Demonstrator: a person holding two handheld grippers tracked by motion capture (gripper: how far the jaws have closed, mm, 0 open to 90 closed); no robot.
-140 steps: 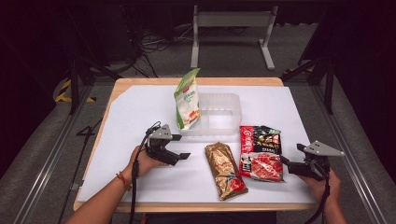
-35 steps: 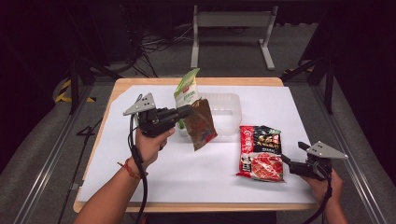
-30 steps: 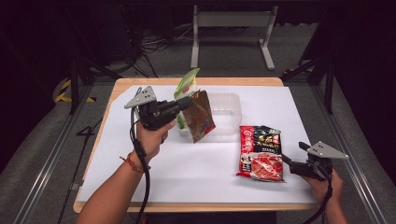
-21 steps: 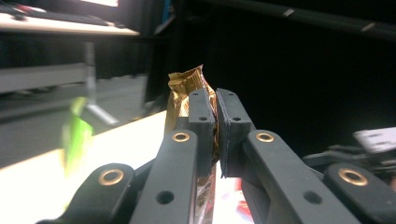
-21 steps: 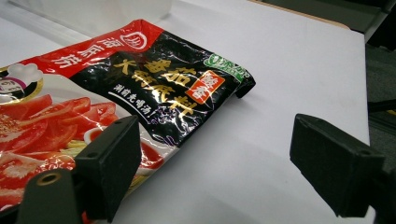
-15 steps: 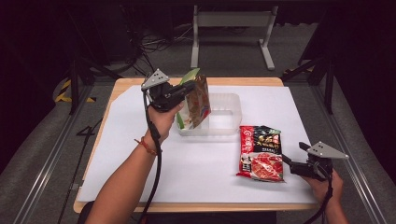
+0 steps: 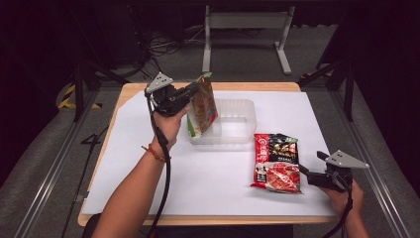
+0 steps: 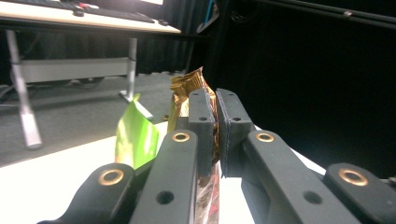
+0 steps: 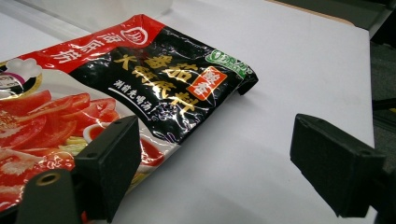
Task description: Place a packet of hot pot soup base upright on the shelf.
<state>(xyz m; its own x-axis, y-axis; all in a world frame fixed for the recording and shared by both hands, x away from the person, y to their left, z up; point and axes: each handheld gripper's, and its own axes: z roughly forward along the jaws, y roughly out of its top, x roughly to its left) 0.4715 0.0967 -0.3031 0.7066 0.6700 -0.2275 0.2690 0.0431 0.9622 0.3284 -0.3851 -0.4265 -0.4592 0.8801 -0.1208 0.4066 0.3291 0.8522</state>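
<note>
My left gripper [image 7: 194,90] is shut on the top edge of a gold-brown snack packet [image 7: 204,105], which hangs upright over the left end of a clear plastic tub [image 7: 233,124]. In the left gripper view the jaws pinch the gold packet [image 8: 187,86], and a green packet [image 8: 135,137] stands just behind it. That green packet [image 7: 192,130] leans in the tub's left end. A red and black sauce packet [image 7: 276,161] lies flat on the white sheet at the right. My right gripper [image 7: 303,171] rests open beside its right edge, and the packet [image 9: 140,79] lies ahead of the spread jaws.
White paper [image 7: 208,188] covers a wooden table [image 7: 129,91] whose edges drop to a grey floor. A metal stand [image 7: 245,22] is beyond the far edge. Metal rails run along both sides.
The left gripper picked the gold-brown packet off the sheet and carried it up and away to the tub's left end. The right gripper and the red packet stayed still.
</note>
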